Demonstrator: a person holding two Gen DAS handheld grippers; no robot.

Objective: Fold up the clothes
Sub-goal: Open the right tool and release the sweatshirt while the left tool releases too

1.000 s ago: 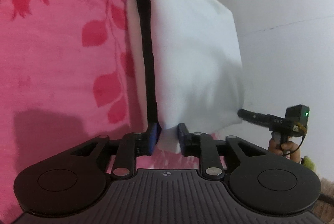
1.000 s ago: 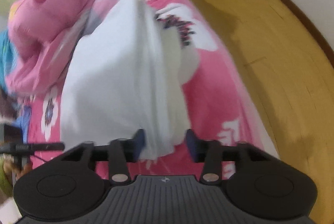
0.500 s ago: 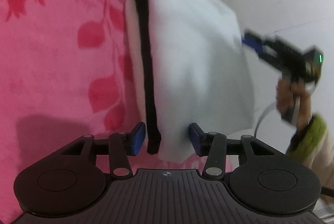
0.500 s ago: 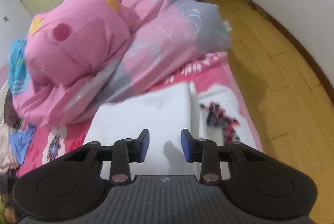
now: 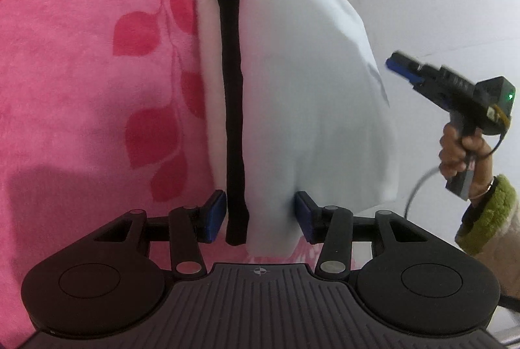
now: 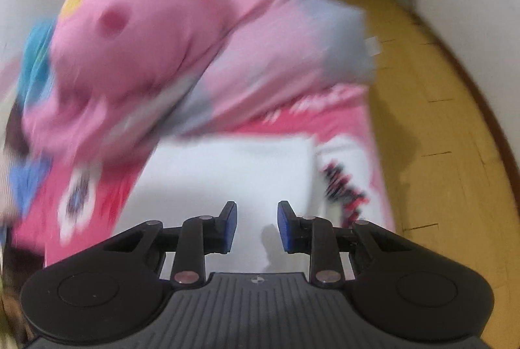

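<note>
A white folded garment (image 5: 302, 82) with a black band (image 5: 232, 88) along its left fold lies on the pink bedspread (image 5: 81, 72). My left gripper (image 5: 260, 215) is open, and the garment's near corner lies loose between its blue pads (image 5: 216, 214). In the left wrist view my right gripper (image 5: 398, 66) is held by a hand (image 5: 461, 150) off the garment's right edge. In its own blurred view the right gripper (image 6: 256, 225) hovers above the white garment (image 6: 227, 173). Its jaws are closing with nothing between them.
A heaped pink and grey duvet (image 6: 146, 40) covers the far part of the bed. The bed's edge drops to a yellow wooden floor (image 6: 438, 137) on the right. A green sleeve cuff (image 5: 487, 212) shows at the right, and blue cloth (image 6: 32, 56) lies at the far left.
My left gripper opened and let go of the garment's corner. My right gripper left the garment's edge, rose away from it and narrowed its jaws; the garment settled flat.
</note>
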